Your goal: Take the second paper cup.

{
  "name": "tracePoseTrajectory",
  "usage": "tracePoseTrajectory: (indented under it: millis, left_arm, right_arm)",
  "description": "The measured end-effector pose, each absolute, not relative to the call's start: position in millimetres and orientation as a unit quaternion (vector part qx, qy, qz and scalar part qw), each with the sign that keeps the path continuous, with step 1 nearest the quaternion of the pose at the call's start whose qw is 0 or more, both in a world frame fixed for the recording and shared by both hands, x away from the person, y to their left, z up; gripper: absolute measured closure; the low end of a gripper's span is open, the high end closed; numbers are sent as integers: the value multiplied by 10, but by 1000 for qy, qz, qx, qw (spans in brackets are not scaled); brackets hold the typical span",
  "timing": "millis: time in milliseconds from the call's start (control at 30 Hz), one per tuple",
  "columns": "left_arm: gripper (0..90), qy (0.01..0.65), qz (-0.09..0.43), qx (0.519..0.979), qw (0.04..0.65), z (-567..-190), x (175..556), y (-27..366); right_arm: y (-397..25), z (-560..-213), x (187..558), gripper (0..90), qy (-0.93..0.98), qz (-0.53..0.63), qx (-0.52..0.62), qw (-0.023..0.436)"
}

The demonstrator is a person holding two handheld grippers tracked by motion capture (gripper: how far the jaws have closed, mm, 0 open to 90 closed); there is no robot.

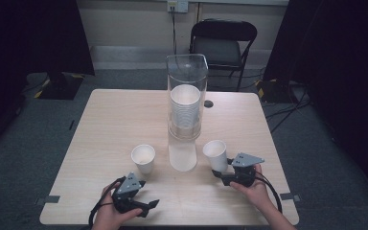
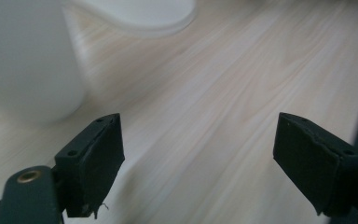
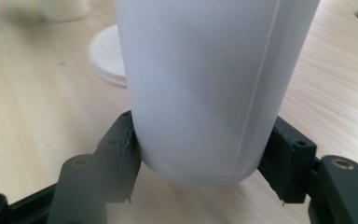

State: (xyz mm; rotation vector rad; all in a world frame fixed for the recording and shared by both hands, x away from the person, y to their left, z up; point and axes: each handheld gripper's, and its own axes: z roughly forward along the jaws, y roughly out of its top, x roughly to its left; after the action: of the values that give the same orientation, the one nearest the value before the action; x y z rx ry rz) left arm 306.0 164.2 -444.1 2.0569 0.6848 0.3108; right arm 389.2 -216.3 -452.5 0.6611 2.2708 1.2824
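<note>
— How do our grippers stand?
— Our right gripper (image 1: pixel 224 168) clamps 1 paper cup (image 1: pixel 215 154) low on its wall, right of the clear tube (image 1: pixel 187 96). Our left gripper (image 1: pixel 146 194) gapes wide, grasping nothing.
— And counts?
— We see 2 loose cups, the other (image 1: pixel 143 158) ahead of the left gripper, 1 stack (image 1: pixel 185 108) inside the tube, 1 table (image 1: pixel 115 124).

1. A black folding chair with a padded seat (image 1: pixel 224 43) is standing at the top centre of the frame, beyond the far table edge.
2. A white wall socket (image 1: pixel 177 5) is sitting at the very top, a dark cable hanging down from it.
3. Black curtains (image 1: pixel 33 36) are filling the upper left and the right side.
4. Grey carpet (image 1: pixel 24 158) is showing along the left edge.
5. A small dark round hole in the light wooden tabletop (image 1: pixel 208 103) is lying just right of centre.
</note>
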Motion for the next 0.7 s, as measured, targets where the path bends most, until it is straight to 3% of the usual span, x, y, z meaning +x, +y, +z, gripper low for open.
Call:
tracePoseTrajectory:
  millis: [100, 367, 567, 700]
  left_arm:
    - [173, 266, 108, 829, 480, -4293, 3028, 1422]
    - [378, 312, 68, 785, 531, -3942, 3217, 1000]
    - [483, 353, 17, 782, 514, -3964, 3455, 810]
    - [728, 392, 19, 786, 477, -4012, 3550, 752]
  right_arm:
    - [-2101, -4533, 3851, 364, 830, 469, 206, 221]
    - [-1944, -4584, 3703, 363, 861, 454, 84, 213]
    - [-1848, -4605, 3669, 362, 874, 437, 45, 209]
    - [-1787, -4626, 3678, 357, 883, 423, 44, 201]
